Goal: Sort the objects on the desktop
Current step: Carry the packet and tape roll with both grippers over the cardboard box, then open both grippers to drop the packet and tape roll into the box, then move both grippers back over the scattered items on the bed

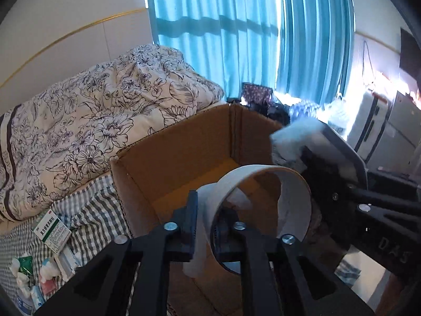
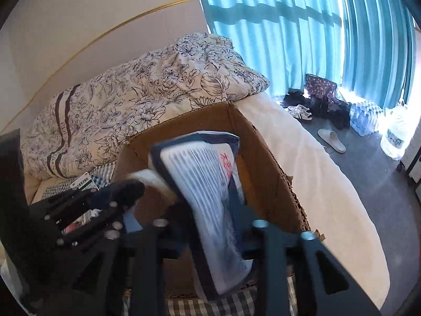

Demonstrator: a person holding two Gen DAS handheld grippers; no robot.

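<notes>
- Left tongs (image 1: 208, 226): clamped on a white tape roll (image 1: 265, 210), held over the open cardboard box (image 1: 184, 142).
- Right tongs (image 2: 210, 239): gripping a blurred white-and-navy packet (image 2: 205, 184), above the same box.
- Surroundings: box sits on the bed beside a floral quilt (image 1: 92, 115); a green-and-white medicine box (image 1: 52, 230) lies left.

White tape roll (image 1: 265, 200) and plastic-wrapped packet (image 2: 208, 197) above open cardboard box (image 1: 168, 158).

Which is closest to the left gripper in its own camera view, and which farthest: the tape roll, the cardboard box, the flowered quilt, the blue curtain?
1. Tape roll, held between the left gripper fingers.
2. Cardboard box, open just below and ahead.
3. Flowered quilt, behind the box, to the left.
4. Blue curtain, at the back.
</notes>
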